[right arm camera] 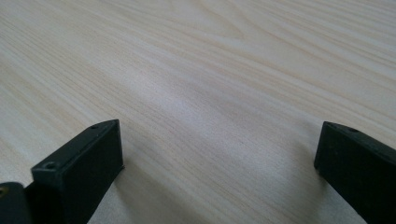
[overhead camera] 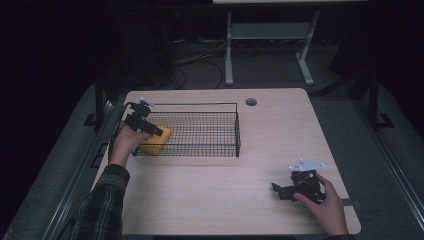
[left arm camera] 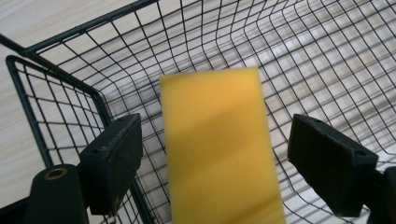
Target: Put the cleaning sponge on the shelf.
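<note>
One yellow sponge (left arm camera: 222, 149) lies lengthwise between the left gripper's (left arm camera: 215, 163) wide-open fingers (left arm camera: 114, 158), untouched, inside the wire basket (left arm camera: 70, 107).

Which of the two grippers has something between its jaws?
The left gripper: a yellow sponge sits between its open jaws inside the wire basket. The right gripper has just tabletop.
</note>
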{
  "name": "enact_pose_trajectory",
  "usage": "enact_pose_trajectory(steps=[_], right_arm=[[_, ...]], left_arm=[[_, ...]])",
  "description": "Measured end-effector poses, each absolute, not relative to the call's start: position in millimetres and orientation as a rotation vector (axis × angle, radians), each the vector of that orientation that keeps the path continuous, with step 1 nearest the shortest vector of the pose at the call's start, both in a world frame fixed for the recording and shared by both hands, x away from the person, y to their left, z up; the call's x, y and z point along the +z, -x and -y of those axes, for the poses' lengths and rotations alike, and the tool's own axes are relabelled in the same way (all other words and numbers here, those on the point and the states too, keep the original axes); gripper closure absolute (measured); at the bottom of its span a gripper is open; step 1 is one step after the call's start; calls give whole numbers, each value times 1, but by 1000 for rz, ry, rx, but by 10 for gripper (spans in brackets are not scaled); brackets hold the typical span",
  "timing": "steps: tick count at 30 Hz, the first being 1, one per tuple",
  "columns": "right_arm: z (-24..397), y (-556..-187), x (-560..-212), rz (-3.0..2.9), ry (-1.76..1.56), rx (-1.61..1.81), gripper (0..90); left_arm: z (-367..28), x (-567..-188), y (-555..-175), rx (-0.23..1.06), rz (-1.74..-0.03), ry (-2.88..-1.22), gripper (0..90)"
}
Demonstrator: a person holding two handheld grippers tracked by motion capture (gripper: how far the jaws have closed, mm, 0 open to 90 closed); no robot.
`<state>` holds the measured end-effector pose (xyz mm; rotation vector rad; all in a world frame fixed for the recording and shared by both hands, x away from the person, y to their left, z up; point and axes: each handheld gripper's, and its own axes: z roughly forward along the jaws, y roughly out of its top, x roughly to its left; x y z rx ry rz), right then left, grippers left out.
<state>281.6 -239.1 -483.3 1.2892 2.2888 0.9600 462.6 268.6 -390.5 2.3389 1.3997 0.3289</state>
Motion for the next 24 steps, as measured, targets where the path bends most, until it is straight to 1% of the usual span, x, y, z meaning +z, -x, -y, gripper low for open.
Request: enact_pose_trajectory(steps=[5, 14, 24], right_arm=[[239, -281, -483, -2289, -1292, 959, 3], [239, -281, -483, -2290, -1293, 960, 4], [239, -281, -483, -2289, -1293, 960, 3]], left_arm=[[-269, -379, -454, 338, -1379, -2314, 178], [-270, -370, -445, 343, -1351, -2319, 178], [-267, -360, -421, 347, -1318, -2308, 179]])
